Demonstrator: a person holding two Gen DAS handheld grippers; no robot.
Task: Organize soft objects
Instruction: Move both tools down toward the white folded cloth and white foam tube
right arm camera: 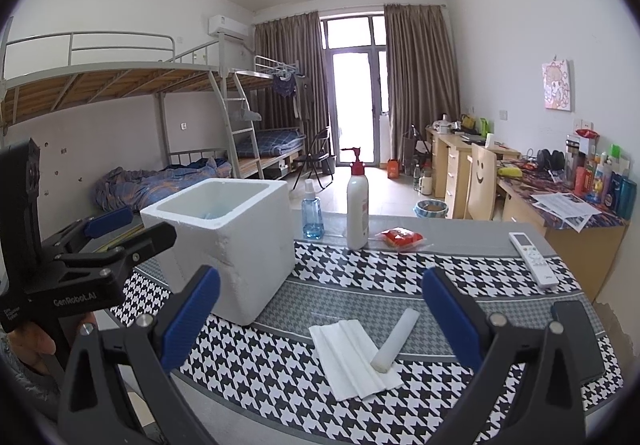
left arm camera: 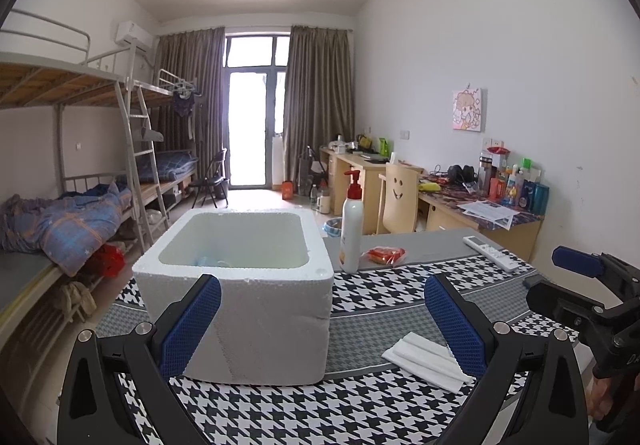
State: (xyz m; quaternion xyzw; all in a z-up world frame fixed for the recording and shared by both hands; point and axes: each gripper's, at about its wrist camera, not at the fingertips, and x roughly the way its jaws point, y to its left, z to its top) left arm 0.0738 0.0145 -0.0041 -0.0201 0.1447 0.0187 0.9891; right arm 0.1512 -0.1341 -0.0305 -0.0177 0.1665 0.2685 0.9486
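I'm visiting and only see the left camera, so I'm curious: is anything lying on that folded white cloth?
Observer: Yes, a white roll lies with one end on the cloth.
Operator: Anything hidden behind the box?
Observer: A blue spray bottle stands there, beside the pump bottle.
Operator: Is the right gripper holding something?
Observer: No, it is open and empty.

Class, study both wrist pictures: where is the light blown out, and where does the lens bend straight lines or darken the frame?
Left wrist view: the balcony door is overexposed to plain white, the table edge curves, and the corners are black. Right wrist view: the same door glares, the bunk bed rail bows, and dark vignetting rings the frame. The foam box stays sharp, with soft shadows only.
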